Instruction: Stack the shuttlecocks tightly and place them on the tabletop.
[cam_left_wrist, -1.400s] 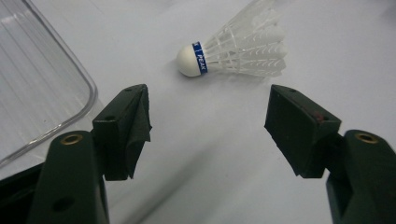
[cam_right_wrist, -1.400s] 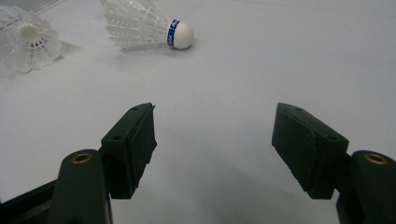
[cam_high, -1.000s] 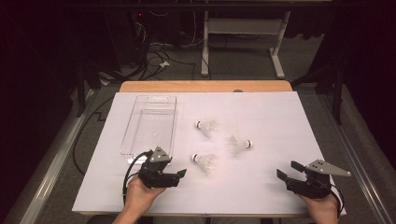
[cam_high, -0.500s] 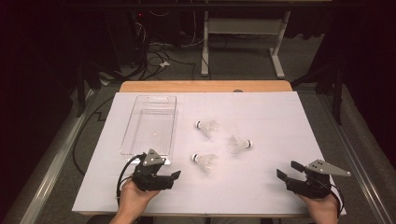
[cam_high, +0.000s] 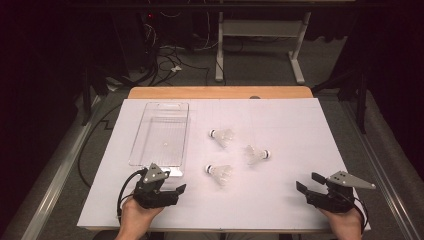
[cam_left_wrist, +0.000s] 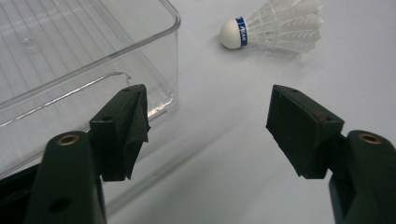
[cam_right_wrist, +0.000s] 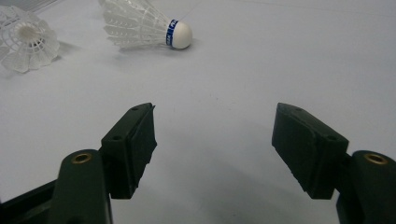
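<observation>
my left gripper (cam_high: 176, 191) is spread and empty just beside the clear tray's (cam_high: 150, 162) near corner, the nearest shuttlecock (cam_left_wrist: 275, 29) beyond it: judged featherlight, crushable skirt, best pinched at the firm cork head.

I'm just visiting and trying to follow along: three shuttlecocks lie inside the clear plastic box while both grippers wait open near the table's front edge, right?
Not quite. The three shuttlecocks lie on the white table, to the right of the clear plastic box, not inside it; the high view shows the box holding nothing. The rest stands: the left gripper and right gripper are both open near the front edge.
</observation>
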